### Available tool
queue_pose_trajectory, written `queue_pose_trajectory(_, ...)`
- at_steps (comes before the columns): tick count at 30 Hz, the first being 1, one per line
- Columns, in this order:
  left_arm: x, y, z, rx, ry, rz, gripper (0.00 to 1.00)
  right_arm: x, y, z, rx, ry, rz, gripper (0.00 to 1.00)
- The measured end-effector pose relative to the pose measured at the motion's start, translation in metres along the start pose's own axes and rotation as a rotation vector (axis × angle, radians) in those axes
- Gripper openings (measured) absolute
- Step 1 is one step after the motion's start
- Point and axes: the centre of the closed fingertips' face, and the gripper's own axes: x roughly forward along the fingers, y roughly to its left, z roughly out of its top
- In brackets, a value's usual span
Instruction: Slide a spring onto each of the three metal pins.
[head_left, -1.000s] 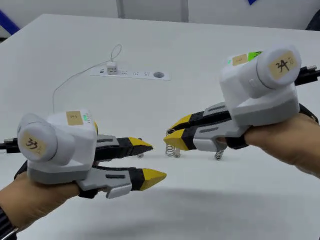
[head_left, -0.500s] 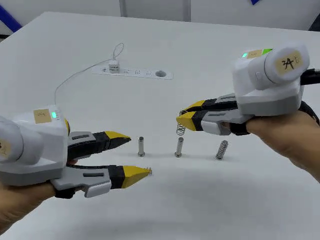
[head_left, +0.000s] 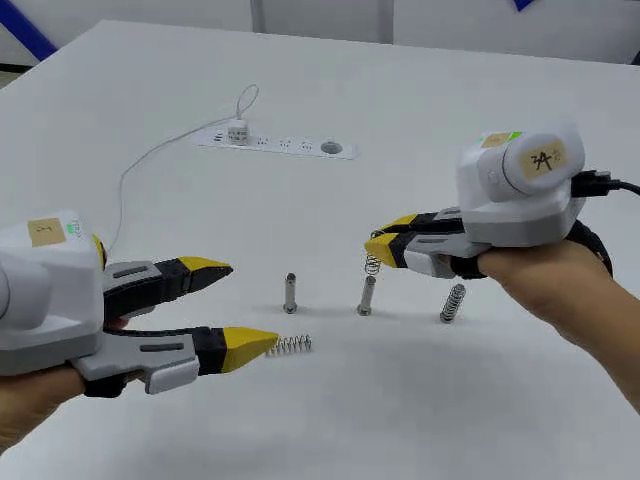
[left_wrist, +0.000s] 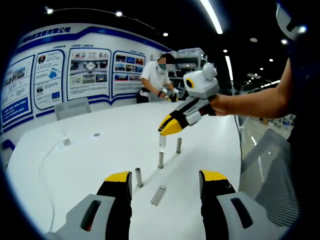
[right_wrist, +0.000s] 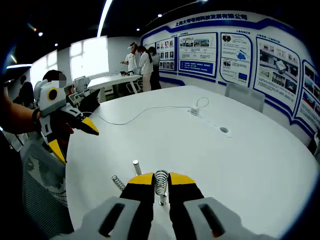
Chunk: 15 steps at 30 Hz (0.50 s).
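My right gripper (head_left: 383, 250) has its jaws clamped on a spring (head_left: 372, 265), hanging just above the middle pin (head_left: 367, 296), not yet threaded; the right-hand pin (head_left: 453, 302) looks already sleeved with a coil, though it is small in the head view and I won't swear to it; the left-hand pin (head_left: 290, 292) stands bare; a loose spring (head_left: 291, 344) lies on the table (head_left: 480, 420) just off my left gripper (head_left: 238, 303), jaws wide apart and empty; I judge one done, two left.
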Motion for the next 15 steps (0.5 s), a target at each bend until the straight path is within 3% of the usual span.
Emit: queue_pose_trajectory(15,0.000,-0.001,-0.003,-0.010,0.005,0.000,0.57,0.009,-0.006,-0.015,0.016,0.006,-0.005,0.11)
